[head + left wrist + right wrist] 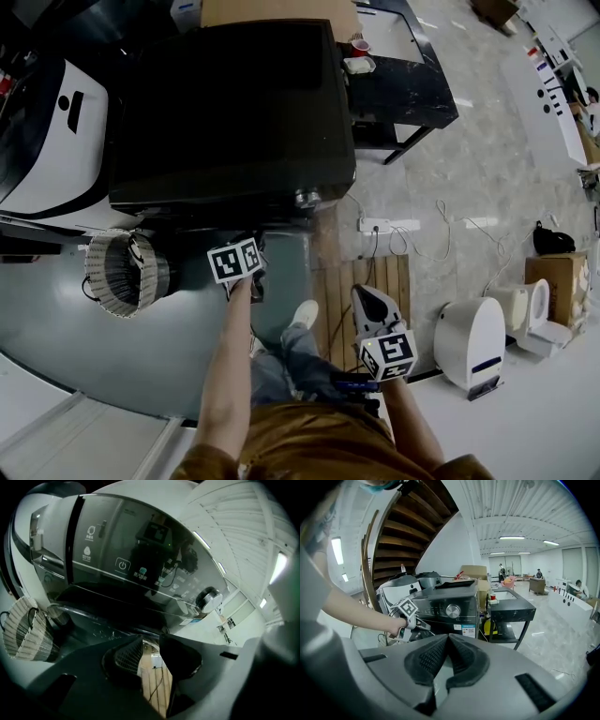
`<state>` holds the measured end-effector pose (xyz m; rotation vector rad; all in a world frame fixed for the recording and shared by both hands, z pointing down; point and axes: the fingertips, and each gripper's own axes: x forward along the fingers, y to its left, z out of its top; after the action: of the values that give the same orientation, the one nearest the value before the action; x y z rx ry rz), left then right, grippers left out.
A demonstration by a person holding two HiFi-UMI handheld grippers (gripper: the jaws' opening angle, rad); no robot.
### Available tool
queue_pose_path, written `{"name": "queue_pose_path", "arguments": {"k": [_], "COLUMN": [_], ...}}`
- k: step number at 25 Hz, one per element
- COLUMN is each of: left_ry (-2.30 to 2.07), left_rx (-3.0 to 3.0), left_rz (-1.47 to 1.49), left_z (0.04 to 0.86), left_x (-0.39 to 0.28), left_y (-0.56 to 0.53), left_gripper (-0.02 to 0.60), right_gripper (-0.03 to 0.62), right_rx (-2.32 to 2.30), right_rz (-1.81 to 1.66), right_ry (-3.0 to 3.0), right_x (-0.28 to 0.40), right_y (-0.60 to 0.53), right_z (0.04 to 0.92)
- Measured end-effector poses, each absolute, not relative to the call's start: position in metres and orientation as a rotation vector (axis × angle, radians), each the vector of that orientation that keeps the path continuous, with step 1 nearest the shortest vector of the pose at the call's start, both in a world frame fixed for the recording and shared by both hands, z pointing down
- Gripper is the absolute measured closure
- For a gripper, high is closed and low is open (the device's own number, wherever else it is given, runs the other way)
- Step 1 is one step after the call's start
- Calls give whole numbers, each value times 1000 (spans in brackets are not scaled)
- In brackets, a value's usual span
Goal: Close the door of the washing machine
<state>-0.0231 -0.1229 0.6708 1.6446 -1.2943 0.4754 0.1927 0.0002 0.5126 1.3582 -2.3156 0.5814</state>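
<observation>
Two grippers are in my hands. The left gripper [151,641] has its jaws apart with nothing between them; through the gap I see only wooden slats. The right gripper [449,638] hangs back on my right, well away from the machine, its pads meeting at the tips on nothing.

The washing machine [234,103] stands straight ahead of me, a black box with a flat dark top. My left gripper is at its front face, just under the glossy control panel [140,569]. That panel carries pale icons, and a silver knob [209,599] sits at its right end. Below the panel a dark curved edge runs across, just beyond my jaw tips. I cannot tell from here whether the door is shut.

A pale ribbed cylinder [127,272] lies on its side on the grey floor [112,347], to the left of the machine's front. A slatted wooden pallet [375,286] lies near my feet, with a white power strip [373,225] just beyond it. Pale marbled tile [469,178] spreads to the right. A black table [412,89] stands at the machine's far right, and white toilets [473,342] sit on the floor at the near right. A wooden staircase [408,531] rises behind the machine.
</observation>
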Motion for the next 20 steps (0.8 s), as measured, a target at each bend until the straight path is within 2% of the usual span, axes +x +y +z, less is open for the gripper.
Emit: {"name": "queue_pose_path", "arguments": {"k": [3, 10, 13, 17, 18, 19, 20], "left_ry": [-1315, -1336, -1333, -1235, -1208, -1192, -1191], "left_rx": [1682, 1823, 1852, 1751, 1723, 1700, 1680], "left_rz": [512, 524, 569, 574, 530, 486, 463], "left_z": [659, 621, 612, 641, 649, 654, 658], "left_x": [-33, -48, -56, -62, -59, -57, -56], "left_y": [-115, -104, -91, -69, -67, -67, -68], "left_gripper": [463, 549, 554, 551, 531, 450, 410], "right_gripper": [583, 582, 583, 583, 583, 583, 583], "right_rx": [1368, 1373, 1369, 1363, 1358, 1351, 1343], "right_rz": [564, 508, 492, 493, 496, 498, 499], "right_ry": [-2321, -2345, -2354, -2360, -2357, -2352, -2346], "right_x": [183, 150, 135, 118, 116, 115, 115], "right_y": [5, 18, 24, 35, 39, 42, 45], "right_z": [504, 484, 477, 472, 473, 475, 478]}}
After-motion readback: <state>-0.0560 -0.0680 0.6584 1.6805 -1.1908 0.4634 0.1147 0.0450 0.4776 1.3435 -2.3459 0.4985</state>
